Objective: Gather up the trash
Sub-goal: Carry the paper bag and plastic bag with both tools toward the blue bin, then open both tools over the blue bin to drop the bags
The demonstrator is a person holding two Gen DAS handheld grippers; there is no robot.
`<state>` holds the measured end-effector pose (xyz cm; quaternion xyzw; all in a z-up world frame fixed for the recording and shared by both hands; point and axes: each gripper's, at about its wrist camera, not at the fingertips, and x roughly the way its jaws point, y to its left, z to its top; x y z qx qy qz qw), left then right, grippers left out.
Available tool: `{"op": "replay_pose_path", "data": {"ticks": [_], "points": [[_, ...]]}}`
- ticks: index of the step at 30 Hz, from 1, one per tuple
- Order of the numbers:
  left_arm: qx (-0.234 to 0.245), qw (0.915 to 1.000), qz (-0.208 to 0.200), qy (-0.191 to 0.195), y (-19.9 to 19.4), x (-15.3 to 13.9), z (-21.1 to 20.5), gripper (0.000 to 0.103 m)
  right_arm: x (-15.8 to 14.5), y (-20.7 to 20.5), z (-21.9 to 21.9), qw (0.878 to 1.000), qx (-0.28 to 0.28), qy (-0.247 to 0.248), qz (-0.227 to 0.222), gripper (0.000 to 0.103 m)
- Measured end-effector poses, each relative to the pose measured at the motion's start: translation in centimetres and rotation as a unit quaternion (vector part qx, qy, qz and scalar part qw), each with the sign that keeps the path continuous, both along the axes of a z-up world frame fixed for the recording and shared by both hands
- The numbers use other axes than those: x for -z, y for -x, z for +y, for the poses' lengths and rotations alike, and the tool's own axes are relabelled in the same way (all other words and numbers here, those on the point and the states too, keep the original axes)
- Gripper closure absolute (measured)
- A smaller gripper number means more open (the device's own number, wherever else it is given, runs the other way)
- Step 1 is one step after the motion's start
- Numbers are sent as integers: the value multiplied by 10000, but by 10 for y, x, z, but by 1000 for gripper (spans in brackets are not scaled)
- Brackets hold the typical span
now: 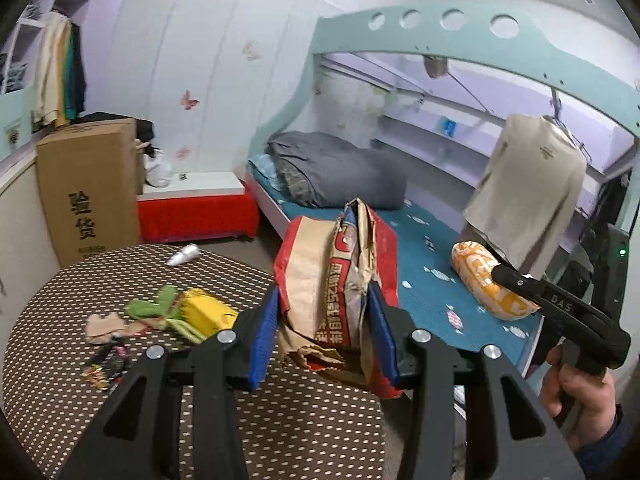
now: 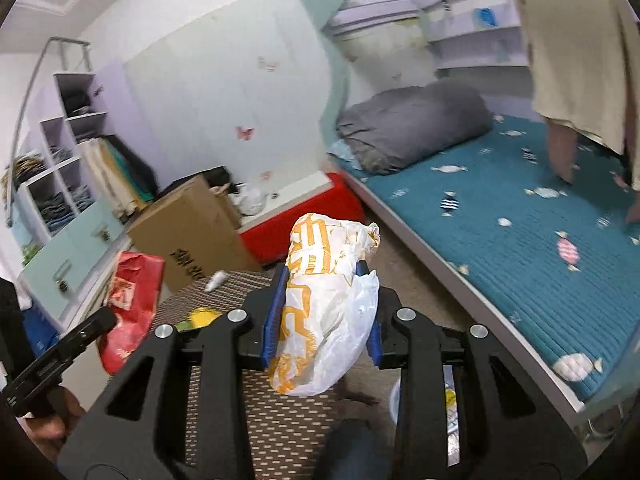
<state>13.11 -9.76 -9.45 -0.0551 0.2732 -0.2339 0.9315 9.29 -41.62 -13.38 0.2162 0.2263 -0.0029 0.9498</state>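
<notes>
Above the table (image 1: 60,360), left hand-held gripper (image 1: 324,332) clamps a paper bag (image 1: 332,280), right hand-held gripper (image 2: 324,312) a plastic bag (image 2: 320,304).

left hand-held gripper (image 1: 322,332) clamps a red-and-brown paper bag (image 1: 336,280) above the dotted table (image 1: 280,420), wrappers (image 1: 108,364) probably littering it.

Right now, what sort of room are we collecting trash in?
Most likely a bedroom: a bunk bed with a teal candy-print mattress, a folded grey quilt, and open white shelves of folded clothes.
</notes>
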Motion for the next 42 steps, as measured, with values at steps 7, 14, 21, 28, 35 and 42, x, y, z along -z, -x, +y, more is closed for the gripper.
{"op": "replay_pose_path", "data": {"ticks": [7,14,21,28,35,42], "points": [[427,9986,266,-167,-17,21,-54,60,44,-13,-39,9981,298,-285,467,69],[788,9941,621,-401,-36,54,-110,60,84,-27,-66,9944,478,-489,812,69],[1011,9878,963,-692,-58,89,-158,60,122,-41,-88,9889,626,-643,1184,69],[1291,9737,1392,-1261,-79,135,-208,60,179,-59,-107,9770,763,-982,1735,68],[1422,9544,1826,-1887,-97,181,-245,60,217,-69,-119,9666,844,-1267,2061,68],[1534,9378,2179,-2227,-114,213,-268,58,234,-79,-126,9622,869,-1394,2172,67]]}}
